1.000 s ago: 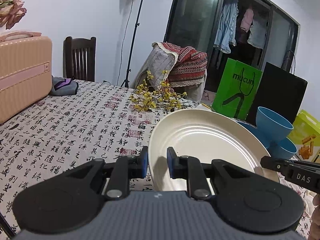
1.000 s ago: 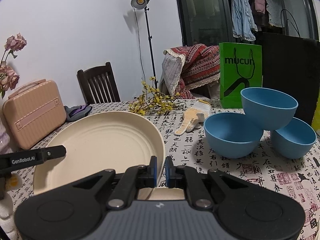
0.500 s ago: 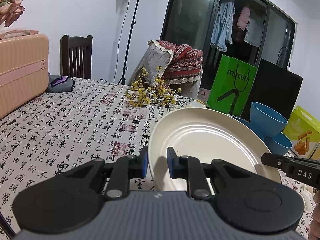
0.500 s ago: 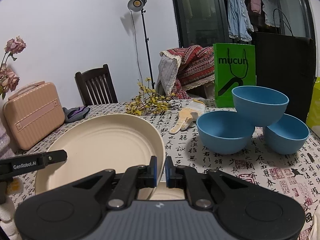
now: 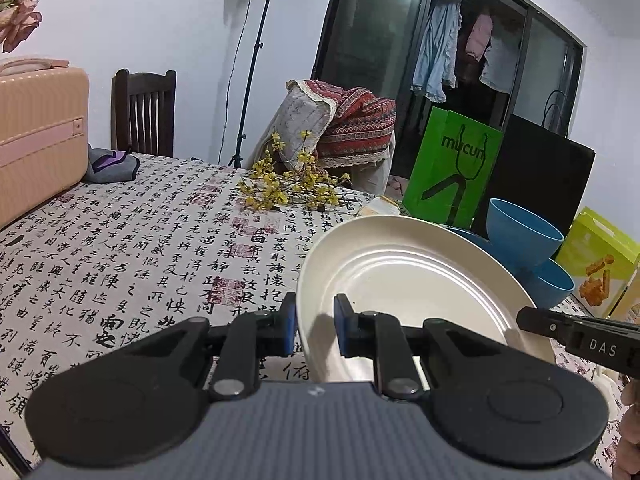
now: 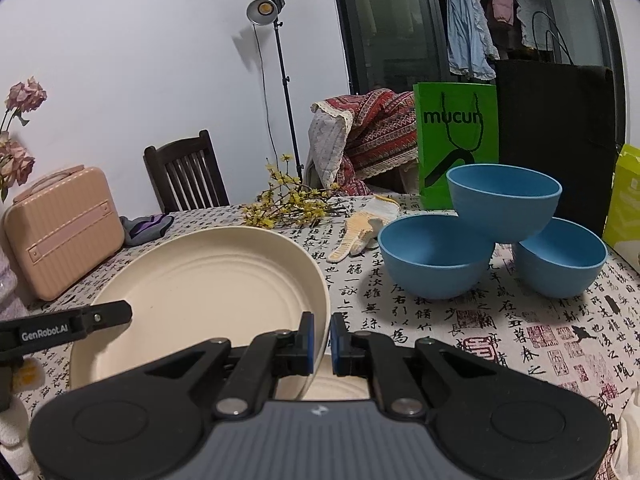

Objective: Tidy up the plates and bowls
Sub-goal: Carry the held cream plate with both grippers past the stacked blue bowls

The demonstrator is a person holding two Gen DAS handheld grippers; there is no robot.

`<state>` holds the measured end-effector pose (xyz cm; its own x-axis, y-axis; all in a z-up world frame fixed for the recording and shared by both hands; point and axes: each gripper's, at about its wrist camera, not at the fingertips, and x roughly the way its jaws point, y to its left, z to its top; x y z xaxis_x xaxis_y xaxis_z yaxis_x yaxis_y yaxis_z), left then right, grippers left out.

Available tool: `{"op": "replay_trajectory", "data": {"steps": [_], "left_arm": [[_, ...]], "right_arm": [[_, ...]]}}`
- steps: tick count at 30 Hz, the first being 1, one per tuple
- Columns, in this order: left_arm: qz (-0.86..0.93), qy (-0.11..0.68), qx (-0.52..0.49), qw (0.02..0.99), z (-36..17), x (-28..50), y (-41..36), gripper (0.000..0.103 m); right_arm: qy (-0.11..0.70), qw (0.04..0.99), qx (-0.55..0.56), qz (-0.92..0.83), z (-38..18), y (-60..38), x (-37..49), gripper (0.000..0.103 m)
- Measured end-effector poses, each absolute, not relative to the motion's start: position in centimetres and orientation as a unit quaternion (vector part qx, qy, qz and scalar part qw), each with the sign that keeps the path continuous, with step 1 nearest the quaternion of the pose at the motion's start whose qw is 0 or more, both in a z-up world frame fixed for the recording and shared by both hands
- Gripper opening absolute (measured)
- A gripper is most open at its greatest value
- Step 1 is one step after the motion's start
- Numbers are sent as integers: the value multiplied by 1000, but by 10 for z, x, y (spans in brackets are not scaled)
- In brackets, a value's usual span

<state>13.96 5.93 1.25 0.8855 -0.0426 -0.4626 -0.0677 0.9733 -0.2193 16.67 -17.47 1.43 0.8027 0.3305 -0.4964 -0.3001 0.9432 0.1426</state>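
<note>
A cream plate [image 5: 420, 276] [image 6: 208, 292] hangs tilted just above the printed tablecloth, gripped at two sides. My left gripper [image 5: 314, 328] is shut on its left rim, and my right gripper [image 6: 321, 340] is shut on its right rim. Each view catches a black finger of the other gripper at the plate's far edge. Another cream surface [image 6: 340, 390] shows just under the plate. To the right, two blue bowls [image 6: 434, 258] [image 6: 560, 260] stand side by side on the table, and a third blue bowl [image 6: 504, 200] rests on top of both.
A pink suitcase [image 6: 64, 228] stands at the table's left. A yellow flower branch [image 6: 292, 204] and a knitted glove [image 6: 368, 224] lie behind the plate. A green paper bag [image 6: 456, 136], a black bag [image 6: 556, 140] and a yellow-green box [image 5: 600, 260] stand behind the bowls.
Both grips on the plate stay as they were. The views have drifted only slightly, and the bowls have not moved.
</note>
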Motion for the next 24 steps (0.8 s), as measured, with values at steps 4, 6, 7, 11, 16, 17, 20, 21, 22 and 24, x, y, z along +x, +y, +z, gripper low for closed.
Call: {"op": "replay_trajectory", "data": {"steps": [4,6,7,11,16,17,20,21,22,24], "left_arm": [[3,238,-114,965,13,138,58,19],[2,237,-114,965,12,137,57,19],[1,237,-113,965,12,137,56,19],[-2,238,-111,965,11,136,53,19],[-6,240,-108,965,9,135,48,19],[-8,240,-108,965,9,135,48,19],[-10,241,-108,965,8,134,45,19],[-10,241,-107,965,7,134,45,19],[-11,241,-106,965,7,134,44,19],[-11,242,-106,964,6,134,42,19]], "right_arm": [[268,949,29,165,12,-178,165,8],[268,949,30,164,11,-180,164,8],[268,949,31,164,11,-180,163,8],[266,950,33,162,10,-183,160,8],[267,950,37,160,8,-189,157,8],[267,950,37,159,8,-189,156,8],[267,950,39,158,8,-192,155,8],[267,950,40,158,8,-193,154,8],[267,950,40,157,8,-194,154,8],[266,950,40,156,7,-195,153,8]]}}
